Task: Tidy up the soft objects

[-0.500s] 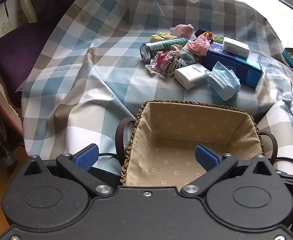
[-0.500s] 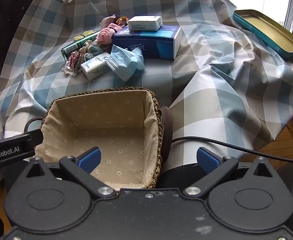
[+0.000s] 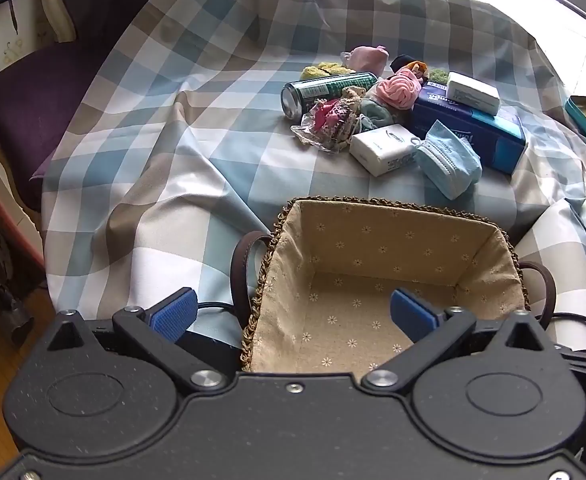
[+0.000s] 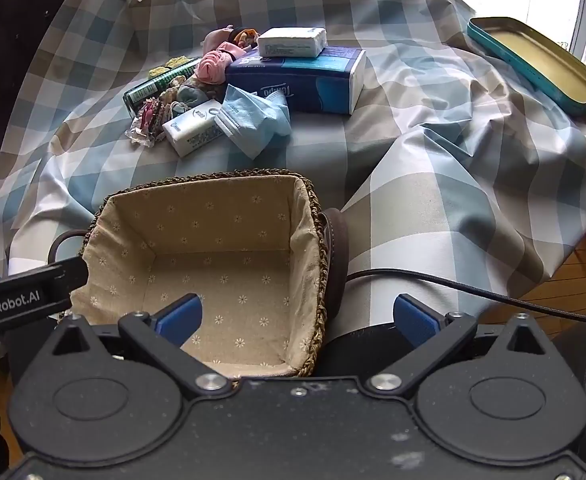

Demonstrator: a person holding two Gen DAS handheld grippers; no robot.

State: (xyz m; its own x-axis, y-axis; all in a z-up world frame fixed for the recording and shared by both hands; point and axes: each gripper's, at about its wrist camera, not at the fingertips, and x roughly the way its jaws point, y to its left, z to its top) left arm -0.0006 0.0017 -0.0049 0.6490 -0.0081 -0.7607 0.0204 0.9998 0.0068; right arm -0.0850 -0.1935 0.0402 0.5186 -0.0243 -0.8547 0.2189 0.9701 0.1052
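A: Listing soft stock: blue face mask (image 3: 449,162), crumpled, lying beyond basket (image 3: 393,216) far rim, touching white tissue pack (image 3: 385,148). Pink fabric flower (image 3: 397,90) heaped against blue tissue box (image 3: 473,130). Likely light, limp, collapsing under a pinch.

B: Noted. Grip points?

A: Mask: best taken at raised folded edge, probably. Flower: at puffed crown. Tissue pack: squashy yet slick-wrapped, so across short sides. Second white pack (image 4: 293,42) resting on top of blue box, easily lifted off.

B: Hard goods in pile?

A: Green can (image 3: 325,90) lying on side, touching lace-trimmed bundle (image 3: 333,120) in clear wrap. Not soft; probably left behind.

B: Grippers?

A: Left gripper (image 3: 293,316) spread wide, holding nothing, hovering at basket near-left corner. Right gripper (image 4: 299,318) likewise spread and bare, straddling basket right wall. Basket unfilled, liner showing.

B: Obscured entries?

A: Small yellow, orange and dark items behind flower, too tangled to name. Teal tin tray (image 4: 533,62) partly cut off at right edge. Basket near wall hidden under gripper bodies.
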